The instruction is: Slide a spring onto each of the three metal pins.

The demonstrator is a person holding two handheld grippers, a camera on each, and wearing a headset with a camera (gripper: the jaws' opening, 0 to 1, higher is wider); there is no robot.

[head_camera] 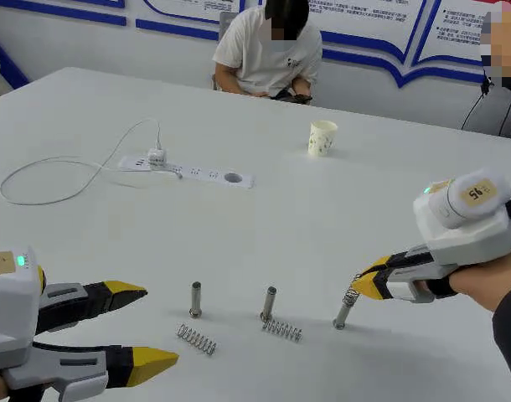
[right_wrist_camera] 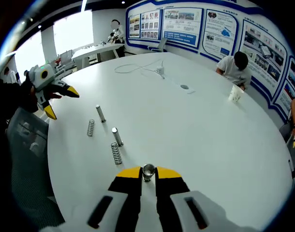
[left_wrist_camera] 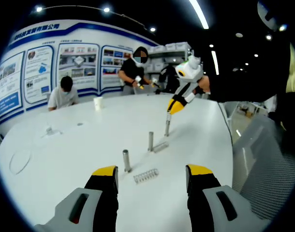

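Table [head_camera: 322, 218], three pins [head_camera: 195, 299] [head_camera: 269, 303] [head_camera: 343, 316], two loose springs [head_camera: 196, 339] [head_camera: 281, 330], right gripper [head_camera: 362, 286] clasping third spring [head_camera: 350, 296]

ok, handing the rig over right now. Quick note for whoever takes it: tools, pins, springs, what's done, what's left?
The right tool is shut on the held spring, at the top of the right pin, not yet slid down.
The left tool is open, holds nothing and hovers near the left pin.
The left pin and the middle pin stand bare.
The left spring and the middle spring lie loose on the table by their pins.
Done: none seated. Left: finish the right pin, then the other two.
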